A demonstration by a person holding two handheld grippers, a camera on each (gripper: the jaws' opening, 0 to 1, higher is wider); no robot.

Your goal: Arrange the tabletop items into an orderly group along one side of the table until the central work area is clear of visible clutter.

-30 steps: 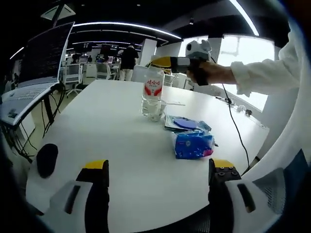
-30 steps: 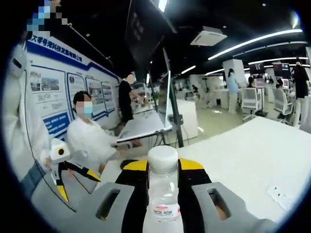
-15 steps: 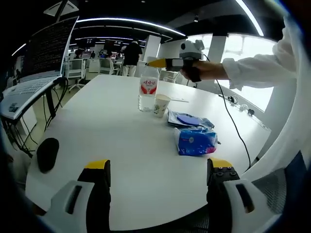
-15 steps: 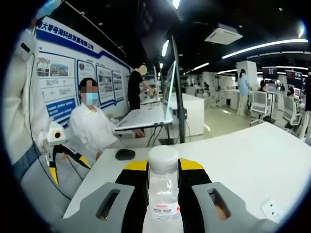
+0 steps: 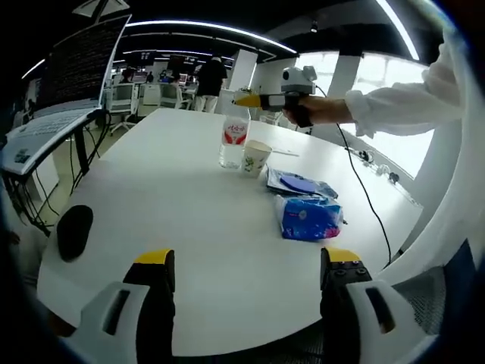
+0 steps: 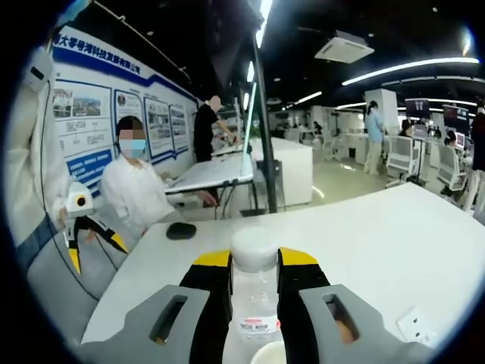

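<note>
- We take the water bottle [image 5: 233,141] as our landmark: clear plastic, red and white label, standing upright on the white table [image 5: 167,220] toward its far side in the left gripper view.
- The right gripper [image 6: 254,262] has its jaws clamped on this bottle just under the white cap; in the left gripper view we see the same gripper [image 5: 250,99] reaching in over the bottle top, held by a hand in a white sleeve.
- A paper cup [image 5: 256,158] stands upright just beside the bottle, on its right in the left gripper view; its rim also enters the bottom of the right gripper view [image 6: 270,355].
- A stack of flat items with a blue disc on top [image 5: 298,183] lies near the cup, nearer the camera than the bottle.
- A blue tissue pack [image 5: 311,218] lies just beside that stack, nearer again.
- A black computer mouse [image 5: 74,230] sits well apart from the bottle, at the table's left edge.
- The left gripper [image 5: 247,262] hangs above the near table edge, jaws wide apart and holding nothing.
- In the right gripper view, a white wall-socket plate [image 6: 415,324] lies on the table right of the bottle.
</note>
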